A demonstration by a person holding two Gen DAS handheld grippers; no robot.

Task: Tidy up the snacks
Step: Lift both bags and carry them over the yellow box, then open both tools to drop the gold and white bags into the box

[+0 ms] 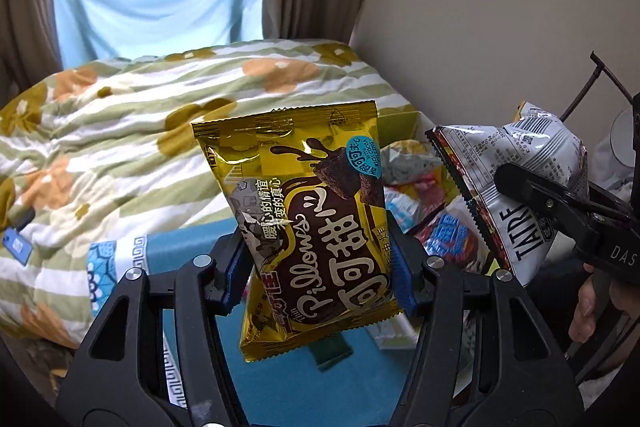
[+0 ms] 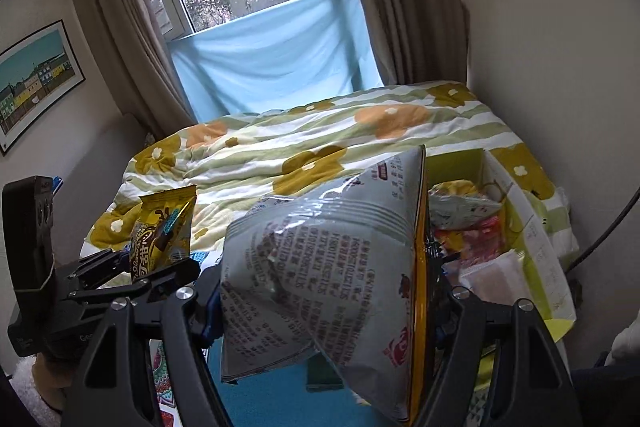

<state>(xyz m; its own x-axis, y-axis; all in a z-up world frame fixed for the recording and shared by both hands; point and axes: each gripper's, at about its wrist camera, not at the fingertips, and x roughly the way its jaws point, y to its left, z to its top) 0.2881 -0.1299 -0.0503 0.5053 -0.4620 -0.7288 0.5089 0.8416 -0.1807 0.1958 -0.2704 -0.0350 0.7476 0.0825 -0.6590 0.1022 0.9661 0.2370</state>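
Left tongs (image 1: 318,267) are clamped narrowly on a gold cocoa-pillow packet (image 1: 308,223), held upright in the air. Right tongs (image 2: 328,301) grip wider around a puffy grey chip bag (image 2: 320,267). Beyond both lies the snack-filled box (image 2: 532,223) on the bed (image 2: 280,147).

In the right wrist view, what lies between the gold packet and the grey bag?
Nothing lies between the gold packet and the grey bag; in the right wrist view only the flowered quilt shows behind that gap.
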